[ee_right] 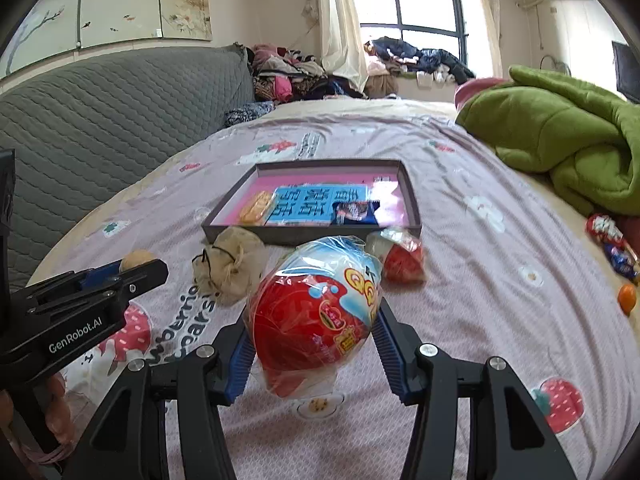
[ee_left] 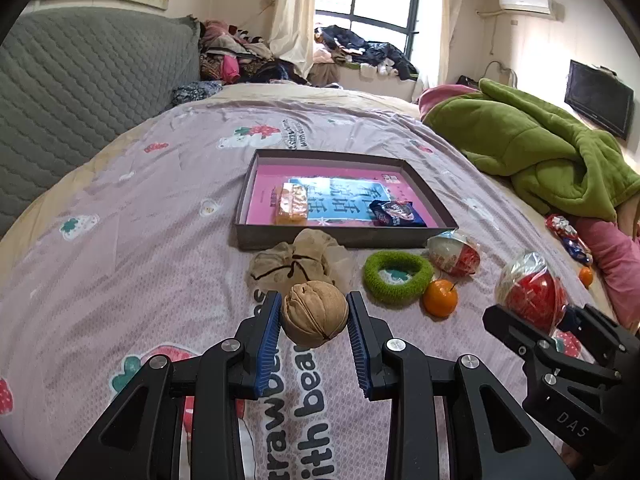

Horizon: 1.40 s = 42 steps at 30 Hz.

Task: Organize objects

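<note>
walnut [ee_left: 315,314] sits between the two blue pads of the left gripper [ee_left: 314,312], which squeezes it on both sides and holds it up over the bed sheet [ee_left: 140,240]. the right gripper [ee_right: 314,320] grips a big red egg toy [ee_right: 314,316] in a clear shiny wrapper, pinched between its fingers. the wrapper looks slippery, so i think it could slide if the grip gets loose.

straight ahead of both tools lies the flat gray box [ee_left: 344,236] with a pink and blue bottom. two things are in it already: an orange snack pack [ee_left: 292,204] on the left part and a dark blue snack bag [ee_left: 396,213] on the right part. so i think the job has started but is not near done.

lots of stuff is not in the box yet. just past the left tool's tips is a tan cloth scrunchie [ee_left: 298,262], touching the front wall of the box. a bit to the right of that are a green fuzzy ring [ee_left: 398,278], a small orange fruit [ee_left: 440,298] and a second wrapped egg toy [ee_left: 454,252]. far to the right, near the green blanket [ee_left: 540,148], lie a red and blue candy bag [ee_left: 568,236] and another tiny orange [ee_left: 586,276].

the walnut and the egg toy look like the next two to go in.
</note>
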Tool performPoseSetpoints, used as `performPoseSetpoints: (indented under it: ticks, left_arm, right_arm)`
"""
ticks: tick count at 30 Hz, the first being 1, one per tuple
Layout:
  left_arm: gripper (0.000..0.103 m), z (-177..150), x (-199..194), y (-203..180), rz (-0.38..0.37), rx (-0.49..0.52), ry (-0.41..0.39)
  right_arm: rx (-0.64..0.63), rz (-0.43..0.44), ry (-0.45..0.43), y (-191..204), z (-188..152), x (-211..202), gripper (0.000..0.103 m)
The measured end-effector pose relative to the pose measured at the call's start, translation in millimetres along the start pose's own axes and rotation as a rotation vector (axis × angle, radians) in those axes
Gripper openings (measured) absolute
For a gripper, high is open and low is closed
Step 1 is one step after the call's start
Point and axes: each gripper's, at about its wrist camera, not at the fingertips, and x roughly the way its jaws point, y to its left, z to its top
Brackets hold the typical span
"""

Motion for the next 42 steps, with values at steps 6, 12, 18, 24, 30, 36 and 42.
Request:
performPoseSetpoints:
  ticks: [6, 12, 18, 24, 30, 36, 42]
  left_arm:
    - [0.033, 8.1, -2.5, -1.5, 0.005, 0.001, -0.024]
    - [0.033, 19.1, -7.4, -2.6, 0.008, 0.005, -0.048]
    - [0.034, 29.8, -10.6, -7.7, 0.005, 0.016, -0.067]
    - [0.034, 37.9, -9.7, -10.4, 0.004, 0.015, -0.077]
    - [0.034, 42.8, -4.4, -14.9, 0.007, 0.019, -0.077]
    - [0.034, 47.9, 12.5, -16.0, 0.012, 0.003, -0.052]
    - [0.034, 54.1, 30.5, -13.5, 0.022, -0.004, -0.033]
  right_arm:
    - [-0.015, -0.003, -0.031, 2.4, 11.4, -3.1, 0.055]
    - [-0.026, -0.006, -0.056, 3.4, 21.1, -6.8, 0.055]
    - [-0.022, 0.024, -0.066, 2.3, 32.7, -9.2, 0.055]
    - [-0.023, 0.030, -0.079, -3.2, 39.0, -11.8, 0.055]
    - [-0.035, 0.031, -0.093, -6.7, 46.1, -10.1, 0.055]
    - [-0.038, 0.038, -0.106, -12.0, 56.4, -2.2, 0.055]
    - [-0.034, 0.042, -0.107, -17.5, 64.3, 10.9, 0.055]
